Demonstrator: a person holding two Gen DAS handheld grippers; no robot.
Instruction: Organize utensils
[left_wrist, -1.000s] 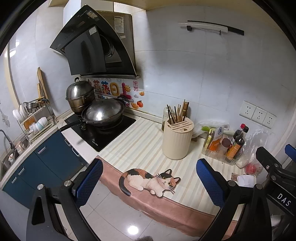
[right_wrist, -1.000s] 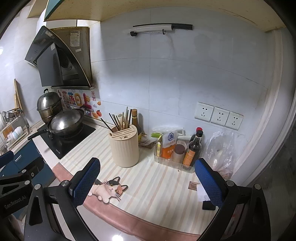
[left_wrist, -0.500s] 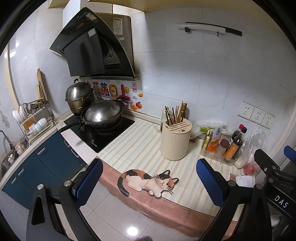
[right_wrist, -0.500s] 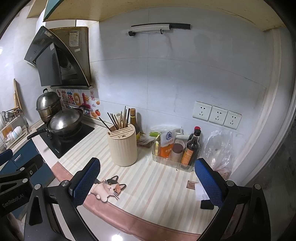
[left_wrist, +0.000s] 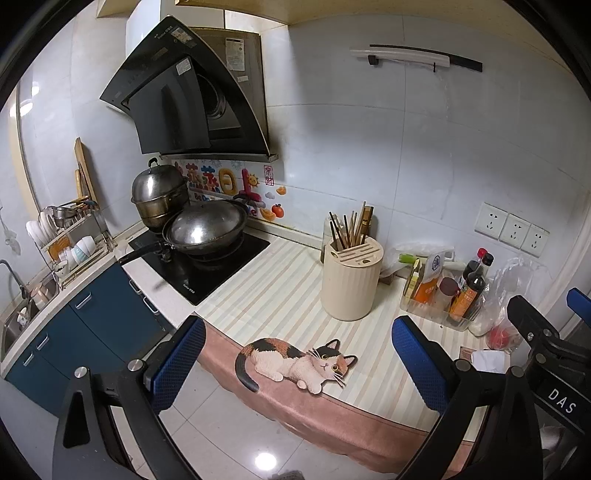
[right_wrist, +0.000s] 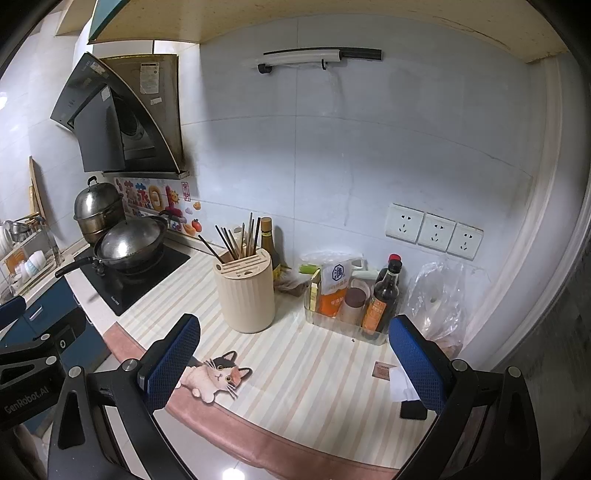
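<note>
A cream ribbed utensil holder (left_wrist: 351, 280) (right_wrist: 245, 291) stands on the striped counter, with several chopsticks (left_wrist: 349, 229) (right_wrist: 240, 238) sticking up from its back. My left gripper (left_wrist: 299, 362) is open, held off the counter's front edge, well short of the holder, with nothing between its blue pads. My right gripper (right_wrist: 295, 363) is also open and empty, hovering over the counter's front to the right of the holder. The right gripper's body shows at the far right of the left wrist view.
A wok (left_wrist: 207, 229) and a steel pot (left_wrist: 160, 195) sit on the black cooktop at left. A clear tray of sauce bottles (right_wrist: 354, 295) and a plastic bag (right_wrist: 439, 295) stand at right. A dish rack (left_wrist: 70, 243) and sink are far left. A cat-shaped mat (left_wrist: 295, 362) lies at the counter edge.
Both views have shifted slightly, so the holder sits a little further off and lower; both grippers stay open and empty.
</note>
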